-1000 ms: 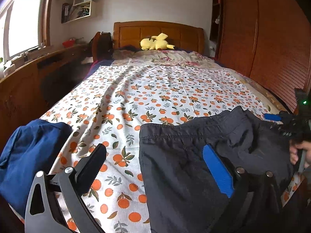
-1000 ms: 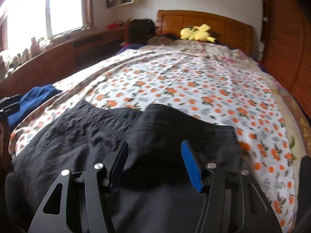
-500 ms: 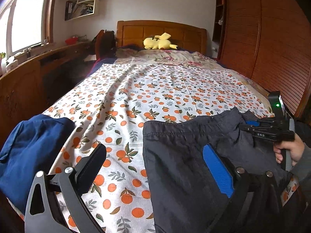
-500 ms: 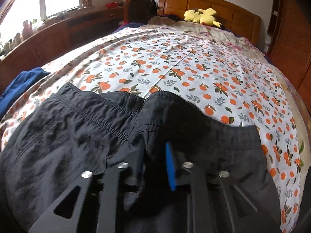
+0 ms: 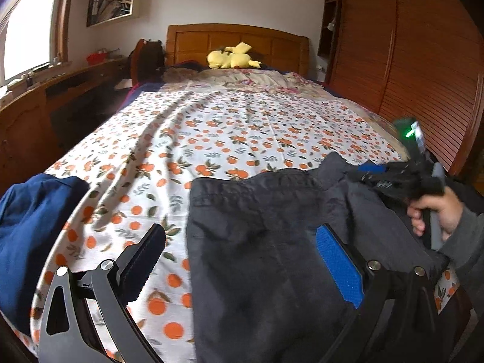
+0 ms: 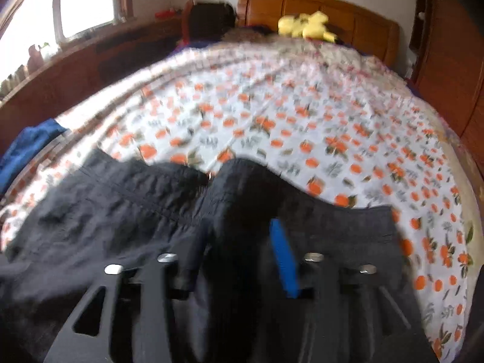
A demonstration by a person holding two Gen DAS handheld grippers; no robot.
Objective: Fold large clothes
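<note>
Dark trousers (image 5: 272,242) are lying across the near end of a bed, on an orange-patterned bedsheet (image 5: 211,139), with the waistband edge facing the headboard (image 5: 236,42). Left gripper (image 5: 242,257) is hovering low over the near left part of the garment with its jaws spread wide: the black finger is sitting over the bedsheet just beside the cloth's left edge, and the blue-padded finger is sitting over the dark fabric; nothing is being held between them. Right gripper (image 6: 236,251) is pinching a raised fold of the trousers (image 6: 151,211) between its nearly closed jaws, and the cloth is bulging upward ahead of the fingers; this view is motion-blurred. In the left wrist view the right gripper (image 5: 375,172) is appearing at the far right of the garment, gripped by the person's hand (image 5: 435,208), with a green indicator light glowing on its body. A blue garment (image 5: 33,227) is lying bunched at the bed's near left corner, apart from the trousers. A yellow plush toy (image 5: 233,57) is resting against the headboard, and a wooden wardrobe (image 5: 423,60) is standing along the bed's right side.
</note>
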